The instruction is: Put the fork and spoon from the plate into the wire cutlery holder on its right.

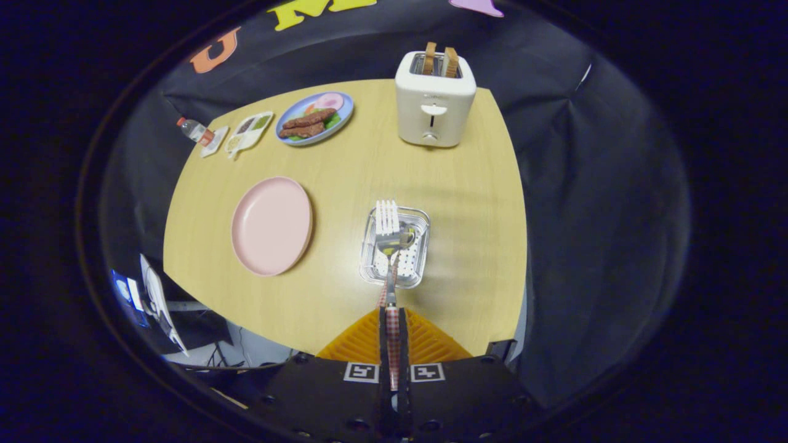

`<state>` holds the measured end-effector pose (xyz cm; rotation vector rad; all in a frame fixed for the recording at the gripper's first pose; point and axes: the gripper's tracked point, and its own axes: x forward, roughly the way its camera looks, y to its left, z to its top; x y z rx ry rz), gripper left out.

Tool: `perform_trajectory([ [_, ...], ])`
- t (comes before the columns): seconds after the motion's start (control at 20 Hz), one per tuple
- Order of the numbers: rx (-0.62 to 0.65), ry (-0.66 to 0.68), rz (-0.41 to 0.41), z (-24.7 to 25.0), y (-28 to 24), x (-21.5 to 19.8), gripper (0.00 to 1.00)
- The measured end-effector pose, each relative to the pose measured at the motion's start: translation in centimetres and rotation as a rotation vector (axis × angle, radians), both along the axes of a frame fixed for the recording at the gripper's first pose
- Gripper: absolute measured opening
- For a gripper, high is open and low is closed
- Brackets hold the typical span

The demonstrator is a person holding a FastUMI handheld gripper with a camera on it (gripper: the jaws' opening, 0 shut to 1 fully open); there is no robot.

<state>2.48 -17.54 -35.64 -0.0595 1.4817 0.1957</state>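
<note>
- I am holding the hand-held gripper [392, 320] closed down to a narrow slot, with both fingers pressing on the checked handle of the fork [388, 246].
- The fork is running straight out ahead of the fingers, handle in the grip and tines [386, 217] leading away from me, so its long axis is lining up with the fingers' own line.
- The wire cutlery holder [395, 246] is sitting just ahead of the fingers on the tabletop [369, 166], and the fork's tines are reaching over its far rim.
- The spoon [394, 243] is lying in the holder already, I judge; its bowl is showing below the tines, though the fork is partly covering it.
- The pink plate [271, 225] is resting bare to the left of the holder, nearer the tabletop's left edge, well apart from the fingers.
- I am judging the fork to be hanging above the holder, not resting in it; how high, I cannot tell.
- The coming move is depending on that alignment: tipping the tines down into the basket before I am letting go.
- A toaster [434, 101] is standing beyond the holder, toward the far edge.
</note>
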Motion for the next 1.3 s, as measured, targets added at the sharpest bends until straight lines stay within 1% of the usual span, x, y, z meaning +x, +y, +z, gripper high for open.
perform_trajectory([
  [0.2, -0.018, 0.068, 0.023, -1.0, -0.9, 0.7, 0.04],
  [0.35, -0.027, 0.125, 0.065, -1.0, -1.0, 1.1, 0.04],
  [0.55, -0.061, 0.281, 0.155, -0.6, -1.4, -0.1, 0.04],
  [0.65, -0.074, 0.348, 0.178, -0.7, -1.0, -0.8, 0.04],
  [1.1, -0.164, 0.461, 0.275, -1.1, -0.8, 2.1, 0.04],
  [1.3, -0.184, 0.484, 0.282, -2.0, -0.6, 3.5, 0.04],
])
